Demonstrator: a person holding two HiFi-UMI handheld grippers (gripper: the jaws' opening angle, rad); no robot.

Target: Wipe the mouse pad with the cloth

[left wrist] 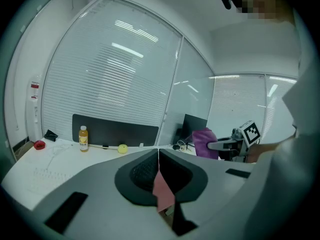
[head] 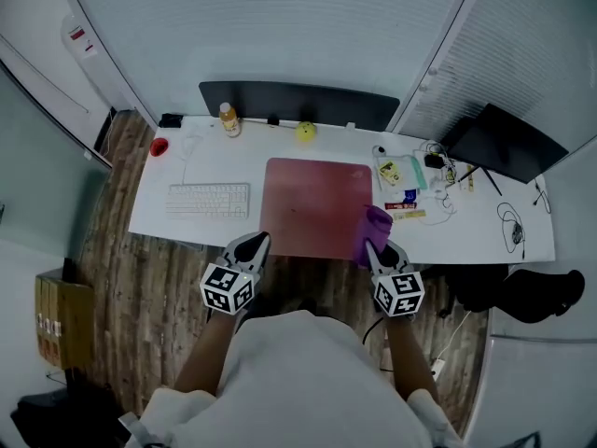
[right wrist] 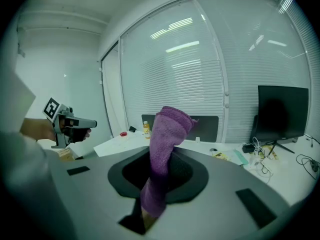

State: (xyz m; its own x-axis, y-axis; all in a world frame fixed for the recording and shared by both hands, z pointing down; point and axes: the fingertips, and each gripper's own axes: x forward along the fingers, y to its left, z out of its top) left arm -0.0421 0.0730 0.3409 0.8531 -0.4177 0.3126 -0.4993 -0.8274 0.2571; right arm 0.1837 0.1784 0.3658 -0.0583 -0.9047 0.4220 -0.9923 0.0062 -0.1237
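A dusty-pink mouse pad [head: 317, 203] lies in the middle of the white desk [head: 187, 161]. My right gripper [head: 378, 246] hovers at the pad's near right corner, shut on a purple cloth [head: 374, 230] that stands up between its jaws [right wrist: 167, 139]. My left gripper [head: 256, 243] hangs at the pad's near left corner with its jaws shut and nothing in them; a sliver of the pink pad [left wrist: 162, 191] shows below them. The cloth [left wrist: 205, 143] and the right gripper also show in the left gripper view.
A white keyboard [head: 208, 200] lies left of the pad. At the desk's back stand an orange bottle [head: 229, 119], a yellow ball [head: 305, 132], a red cup [head: 159, 146] and a dark screen panel [head: 298, 104]. Cables and small items [head: 415, 180] clutter the right, beside a monitor [head: 504, 143].
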